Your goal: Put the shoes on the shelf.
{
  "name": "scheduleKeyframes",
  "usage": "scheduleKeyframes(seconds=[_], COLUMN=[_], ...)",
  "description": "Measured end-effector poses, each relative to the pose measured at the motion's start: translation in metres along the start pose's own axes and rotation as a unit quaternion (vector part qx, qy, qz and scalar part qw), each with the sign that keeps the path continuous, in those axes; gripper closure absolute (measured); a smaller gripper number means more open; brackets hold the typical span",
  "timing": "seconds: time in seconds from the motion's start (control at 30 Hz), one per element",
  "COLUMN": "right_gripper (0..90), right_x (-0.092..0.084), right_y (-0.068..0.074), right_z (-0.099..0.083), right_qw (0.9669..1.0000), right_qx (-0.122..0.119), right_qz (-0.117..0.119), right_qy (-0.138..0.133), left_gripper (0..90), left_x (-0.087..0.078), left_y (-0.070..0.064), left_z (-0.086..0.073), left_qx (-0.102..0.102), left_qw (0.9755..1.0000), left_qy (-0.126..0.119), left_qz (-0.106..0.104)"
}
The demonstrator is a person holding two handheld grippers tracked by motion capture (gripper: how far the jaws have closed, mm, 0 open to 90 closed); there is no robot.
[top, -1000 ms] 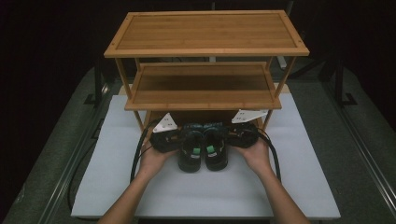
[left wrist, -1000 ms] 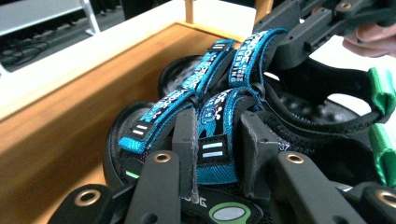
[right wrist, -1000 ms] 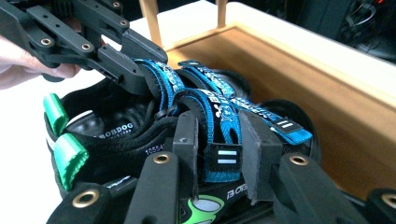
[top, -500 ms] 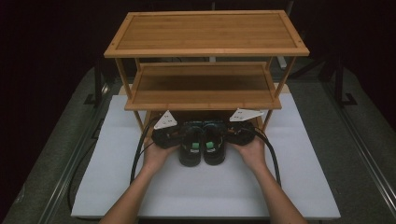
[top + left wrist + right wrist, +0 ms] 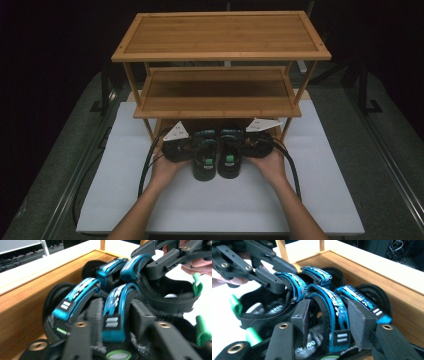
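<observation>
Two black sandals with blue straps sit side by side at the rack's [image 5: 215, 100] 6 o'clock edge. The left gripper [image 5: 113, 315] clasps the left sandal's [image 5: 205, 159] strap; the right gripper [image 5: 329, 317] probably clamps the right sandal's [image 5: 230, 157] strap.

Sandals side by side at the rack's front, btwn our two claws.
We see the rack [image 5: 220, 55] at the back of the mat [image 5: 310, 200], on the tabletop [image 5: 395, 165]. Left sandal [image 5: 204, 159] & right sandal [image 5: 231, 156] touch, toes under the lowest shelf. Left claw [image 5: 197, 148] sits just left of the pair, right claw [image 5: 241, 145] just right; our hands are in front.
</observation>
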State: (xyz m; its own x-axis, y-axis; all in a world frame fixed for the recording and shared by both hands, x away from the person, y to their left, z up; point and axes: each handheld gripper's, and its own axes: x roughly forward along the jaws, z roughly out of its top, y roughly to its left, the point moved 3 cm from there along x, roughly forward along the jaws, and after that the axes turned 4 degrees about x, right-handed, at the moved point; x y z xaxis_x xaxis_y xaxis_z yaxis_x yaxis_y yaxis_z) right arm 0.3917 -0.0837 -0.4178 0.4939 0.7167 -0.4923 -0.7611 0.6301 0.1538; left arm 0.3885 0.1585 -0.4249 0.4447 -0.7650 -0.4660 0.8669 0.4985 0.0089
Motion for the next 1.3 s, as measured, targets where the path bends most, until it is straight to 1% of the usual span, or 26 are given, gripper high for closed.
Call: scheduleKeyframes(seconds=[0.03, 0.1, 0.13, 0.23, 0.27, 0.33, 0.37, 0.4, 0.47, 0.5, 0.57, 0.6, 0.63, 0.7, 0.73, 0.77, 0.83, 0.87, 0.93, 1.0, 1.03, 1.1, 1.13, 1.23, 1.27, 1.3], right_gripper=[50.1, 47.2, 46.3, 45.5, 44.4, 40.5, 39.0, 36.0, 31.9, 31.1, 29.1, 27.7, 27.7, 27.5, 27.0, 26.9, 26.9, 26.9, 26.9, 26.9, 26.9, 26.9, 26.7, 26.7, 26.3, 26.1], right_x=[-0.002, -0.007, -0.012, -0.026, -0.033, -0.042, -0.045, -0.046, -0.048, -0.048, -0.048, -0.046, -0.045, -0.041, -0.039, -0.035, -0.029, -0.027, -0.023, -0.019, -0.017, -0.013, -0.011, -0.005, -0.003, -0.002], right_y=[0.002, 0.005, 0.007, 0.008, 0.009, 0.010, 0.011, 0.012, 0.014, 0.015, 0.018, 0.019, 0.021, 0.024, 0.026, 0.028, 0.032, 0.034, 0.035, 0.036, 0.038, 0.040, 0.041, 0.043, 0.044, 0.043], right_z=[0.001, 0.003, 0.004, 0.003, 0.002, -0.003, -0.007, -0.011, -0.022, -0.027, -0.036, -0.043, -0.046, -0.054, -0.057, -0.061, -0.064, -0.065, -0.067, -0.069, -0.070, -0.073, -0.074, -0.074, -0.074, -0.074], right_qw=[1.0000, 1.0000, 0.9999, 0.9998, 0.9997, 0.9996, 0.9997, 0.9997, 0.9993, 0.9992, 0.9988, 0.9983, 0.9981, 0.9976, 0.9973, 0.9971, 0.9967, 0.9962, 0.9958, 0.9951, 0.9949, 0.9939, 0.9935, 0.9930, 0.9926, 0.9927], right_qx=[0.000, -0.004, -0.005, -0.001, 0.000, 0.005, 0.009, 0.011, 0.013, 0.017, 0.025, 0.026, 0.028, 0.031, 0.033, 0.032, 0.034, 0.029, 0.024, 0.020, 0.023, 0.018, 0.018, 0.013, 0.012, 0.008], right_qz=[0.001, -0.003, -0.006, -0.007, -0.012, -0.020, -0.019, -0.020, -0.032, -0.031, -0.030, -0.034, -0.035, -0.030, -0.028, -0.028, -0.026, -0.034, -0.037, -0.043, -0.040, -0.043, -0.043, -0.047, -0.052, -0.052], right_qy=[-0.002, -0.006, -0.007, -0.018, -0.020, -0.017, -0.010, -0.003, 0.013, 0.019, 0.030, 0.038, 0.043, 0.053, 0.059, 0.063, 0.070, 0.074, 0.080, 0.087, 0.089, 0.100, 0.104, 0.108, 0.109, 0.109], left_gripper=[54.7, 46.9, 43.2, 37.6, 36.0, 32.3, 29.7, 27.8, 25.1, 23.3, 19.5, 18.5, 17.5, 17.5, 17.2, 16.7, 16.6, 16.5, 16.1, 16.1, 16.1, 15.7, 15.7, 15.7, 15.9, 16.0], left_x=[-0.002, -0.008, -0.011, -0.023, -0.026, -0.032, -0.034, -0.036, -0.038, -0.038, -0.037, -0.037, -0.036, -0.033, -0.030, -0.027, -0.022, -0.020, -0.016, -0.013, -0.011, -0.009, -0.008, -0.007, -0.007, -0.007], left_y=[-0.001, -0.003, -0.003, -0.006, -0.007, -0.012, -0.014, -0.017, -0.023, -0.025, -0.030, -0.031, -0.034, -0.037, -0.038, -0.040, -0.042, -0.043, -0.045, -0.046, -0.046, -0.047, -0.048, -0.047, -0.047, -0.046], left_z=[0.002, 0.004, 0.005, 0.006, 0.006, 0.003, 0.001, -0.001, -0.007, -0.011, -0.019, -0.022, -0.027, -0.035, -0.040, -0.043, -0.049, -0.051, -0.053, -0.055, -0.056, -0.058, -0.059, -0.058, -0.058, -0.058], left_qx=[-0.001, -0.014, -0.016, -0.022, -0.022, -0.020, -0.019, -0.016, -0.015, -0.016, -0.019, -0.019, -0.016, -0.018, -0.019, -0.019, -0.009, -0.003, 0.005, 0.009, 0.011, 0.023, 0.025, 0.025, 0.025, 0.025], left_qw=[1.0000, 0.9999, 0.9999, 0.9997, 0.9997, 0.9997, 0.9997, 0.9997, 0.9996, 0.9994, 0.9990, 0.9986, 0.9982, 0.9975, 0.9967, 0.9965, 0.9949, 0.9940, 0.9927, 0.9919, 0.9913, 0.9893, 0.9887, 0.9889, 0.9890, 0.9891], left_qy=[-0.003, 0.000, 0.000, 0.001, 0.003, 0.009, 0.013, 0.016, 0.022, 0.029, 0.039, 0.047, 0.056, 0.068, 0.078, 0.081, 0.100, 0.108, 0.119, 0.126, 0.130, 0.143, 0.146, 0.144, 0.144, 0.143], left_qz=[0.002, 0.003, 0.004, 0.007, 0.006, 0.010, 0.011, 0.013, 0.013, 0.014, 0.012, 0.014, 0.014, 0.011, 0.009, 0.011, 0.013, 0.015, 0.016, 0.018, 0.018, 0.021, 0.022, 0.026, 0.026, 0.024])
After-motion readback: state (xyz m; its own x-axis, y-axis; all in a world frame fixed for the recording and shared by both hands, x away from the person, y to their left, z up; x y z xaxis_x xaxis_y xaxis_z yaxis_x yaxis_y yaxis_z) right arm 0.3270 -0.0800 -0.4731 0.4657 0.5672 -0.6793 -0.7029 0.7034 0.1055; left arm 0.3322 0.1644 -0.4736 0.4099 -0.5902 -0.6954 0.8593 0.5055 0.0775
